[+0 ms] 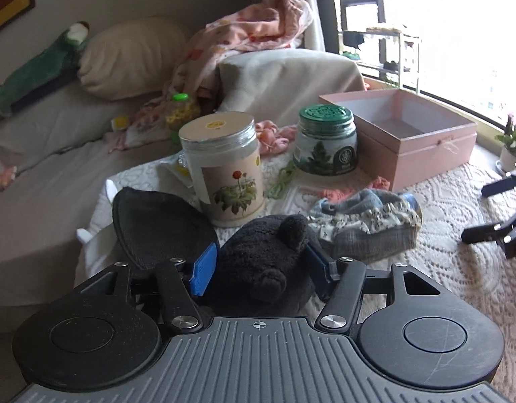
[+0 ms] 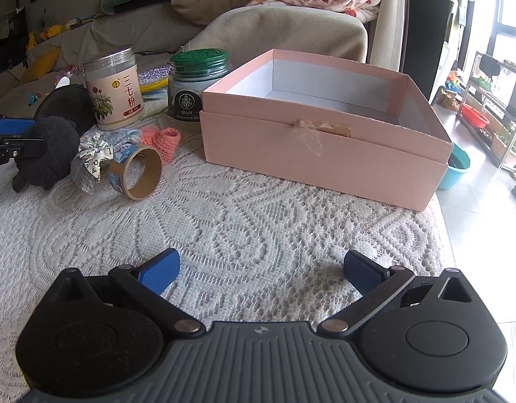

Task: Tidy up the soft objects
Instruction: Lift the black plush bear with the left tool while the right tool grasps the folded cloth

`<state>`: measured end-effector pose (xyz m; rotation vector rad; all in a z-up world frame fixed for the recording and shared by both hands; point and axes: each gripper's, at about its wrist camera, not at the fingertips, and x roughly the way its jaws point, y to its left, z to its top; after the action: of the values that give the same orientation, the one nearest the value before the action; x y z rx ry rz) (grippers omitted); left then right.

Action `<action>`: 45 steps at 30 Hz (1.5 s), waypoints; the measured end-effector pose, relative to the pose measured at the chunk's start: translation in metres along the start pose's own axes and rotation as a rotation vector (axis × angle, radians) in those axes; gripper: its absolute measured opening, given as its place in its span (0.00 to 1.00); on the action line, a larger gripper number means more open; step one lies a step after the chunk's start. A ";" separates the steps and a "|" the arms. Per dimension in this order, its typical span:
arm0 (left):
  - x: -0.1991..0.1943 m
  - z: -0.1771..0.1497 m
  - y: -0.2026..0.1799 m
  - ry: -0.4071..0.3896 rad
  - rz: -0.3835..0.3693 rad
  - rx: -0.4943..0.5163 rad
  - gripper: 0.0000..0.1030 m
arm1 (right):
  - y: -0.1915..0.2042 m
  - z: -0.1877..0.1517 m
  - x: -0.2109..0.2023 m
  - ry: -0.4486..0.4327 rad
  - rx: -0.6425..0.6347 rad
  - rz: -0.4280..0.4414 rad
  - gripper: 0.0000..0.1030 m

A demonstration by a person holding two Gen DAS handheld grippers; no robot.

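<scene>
Claw fingers of the left claw [image 1: 258,268] were seen clamped on a black plush toy [image 1: 261,265], the blue pads pressed into its sides, low over the lace-covered bench [image 2: 244,221]. In the right wrist view the same toy [image 2: 44,147] was seen at the far left edge, just beside a crumpled heap of patterned cloth [image 2: 93,158] and a pink knitted piece [image 2: 163,141], with a roll of tape [image 2: 137,173] leaning against the heap. The right claw [image 2: 261,273] was held with its fingers wide apart and nothing between them, well apart from the pile.

The task was judged to be near its start: the pink box [image 2: 325,154] was seen open, and what showed of its inside was bare, though its near floor was hidden by the front wall. The cloth heap and the knitted piece were still left on the bench, and the toy was gripped but not yet carried across. A floral canister [image 1: 224,168] and a green-lidded jar [image 1: 325,141], being hard, were presumed not to belong.

The toy's long axis could be judged only roughly: it appeared to run away from the left claw, with a rounded ear [image 1: 293,228] at the far end toward the cloth heap, and the fingers closed across its width.
</scene>
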<state>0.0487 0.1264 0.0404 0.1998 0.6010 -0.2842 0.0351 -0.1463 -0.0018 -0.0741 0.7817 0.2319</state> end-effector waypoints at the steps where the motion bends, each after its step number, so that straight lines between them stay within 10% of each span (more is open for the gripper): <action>1: 0.002 0.002 0.002 -0.010 0.000 -0.021 0.63 | 0.000 0.000 0.000 0.002 -0.008 0.002 1.00; 10: 0.022 0.001 0.032 -0.038 -0.091 -0.217 0.70 | 0.064 0.031 -0.029 -0.169 -0.398 0.084 1.00; 19: 0.017 -0.007 0.033 -0.002 -0.169 -0.145 0.76 | 0.132 0.074 0.034 -0.083 -0.571 0.185 0.93; 23: 0.013 -0.013 0.042 -0.031 -0.174 -0.216 0.72 | 0.136 0.084 0.043 -0.001 -0.513 0.255 0.27; 25: 0.009 -0.015 0.041 -0.039 -0.168 -0.231 0.70 | 0.138 0.084 0.028 -0.027 -0.521 0.238 0.16; 37: -0.085 -0.007 -0.050 -0.115 -0.322 0.011 0.66 | 0.046 0.072 -0.126 -0.261 -0.254 0.179 0.14; 45: -0.063 0.010 -0.095 -0.034 -0.365 0.020 0.66 | -0.008 0.041 -0.145 -0.256 -0.099 0.115 0.14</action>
<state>-0.0259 0.0475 0.0759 0.1026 0.5999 -0.6450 -0.0343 -0.1743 0.1296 -0.0913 0.5201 0.3811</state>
